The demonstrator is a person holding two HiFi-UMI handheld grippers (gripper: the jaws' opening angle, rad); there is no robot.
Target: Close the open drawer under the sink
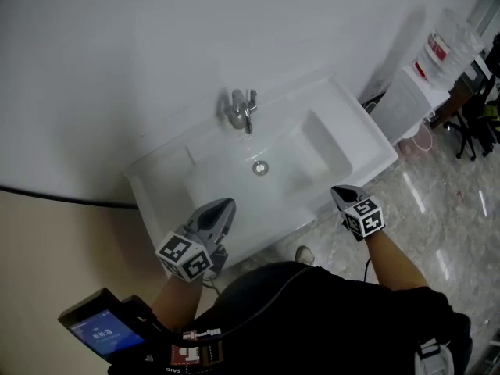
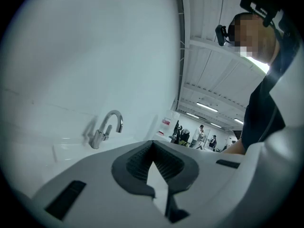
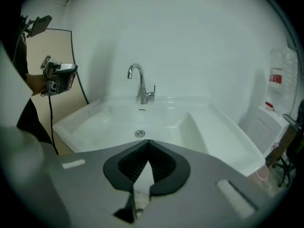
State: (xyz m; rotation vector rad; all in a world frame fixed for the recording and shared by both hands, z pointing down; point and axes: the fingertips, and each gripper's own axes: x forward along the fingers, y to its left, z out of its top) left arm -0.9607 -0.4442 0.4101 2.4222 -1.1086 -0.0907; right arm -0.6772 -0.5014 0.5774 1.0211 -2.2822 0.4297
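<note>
At the sink front: both grippers closed, empty.
Nearest, the left gripper (image 1: pixel 226 204) and right gripper (image 1: pixel 337 191) hover over the front rim of the white sink (image 1: pixel 369 141), each with jaws pressed together on nothing. Beyond them lie the drain (image 1: pixel 260 167), then the faucet (image 1: pixel 243 110). The drawer under the sink is hidden below the basin.

A white sink counter (image 1: pixel 367 143) is set against the white wall (image 1: pixel 117 69). A chrome faucet (image 1: pixel 242 109) stands at its back edge and a round drain (image 1: pixel 260 167) sits in the basin. On the glossy tiled floor (image 1: pixel 445 209) beside it stand a white cabinet (image 1: pixel 406 100) and a pinkish bucket (image 1: pixel 422 139).
</note>
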